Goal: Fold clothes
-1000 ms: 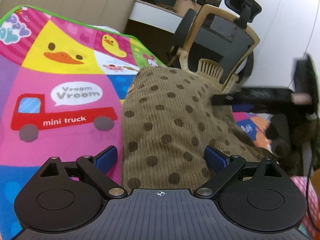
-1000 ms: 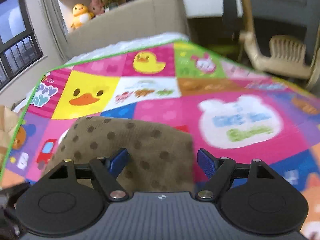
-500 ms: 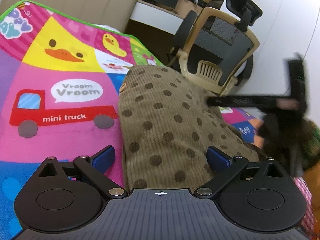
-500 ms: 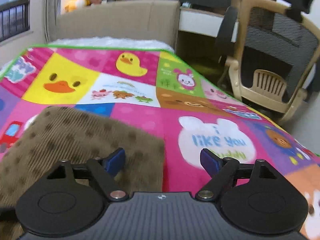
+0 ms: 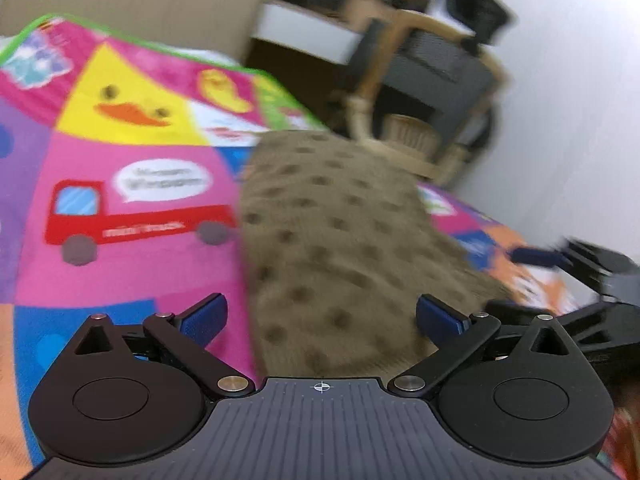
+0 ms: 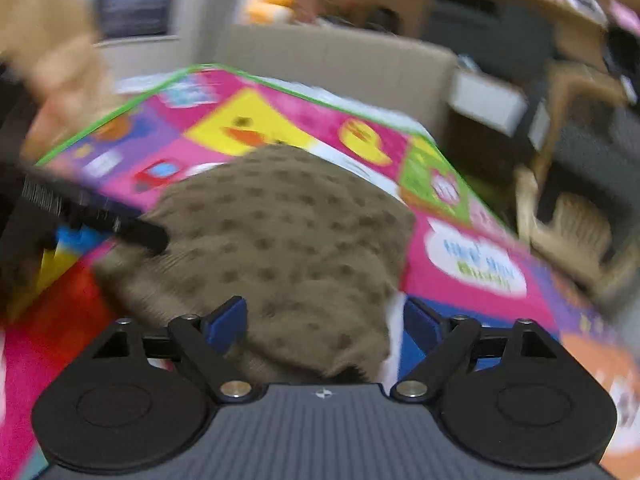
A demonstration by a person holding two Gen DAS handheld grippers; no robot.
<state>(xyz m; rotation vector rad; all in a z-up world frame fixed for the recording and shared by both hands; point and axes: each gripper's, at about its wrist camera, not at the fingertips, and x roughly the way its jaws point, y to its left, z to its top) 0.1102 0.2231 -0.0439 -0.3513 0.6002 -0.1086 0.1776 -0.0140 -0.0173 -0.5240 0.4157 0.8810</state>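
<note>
Brown polka-dot corduroy garment (image 5: pixel 340 240) folded on colourful play mat (image 5: pixel 132 272), left hand-held gripper (image 5: pixel 320 316) fingers apart over its near edge, right hand-held gripper (image 6: pixel 324 320) likewise apart, blurred frames.

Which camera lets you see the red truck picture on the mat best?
The left wrist view. There the red truck shows whole, with its speech bubble, on the mat left of the spotted brown cloth. The right wrist view shows it small, blurred and far away beyond the cloth.
</note>
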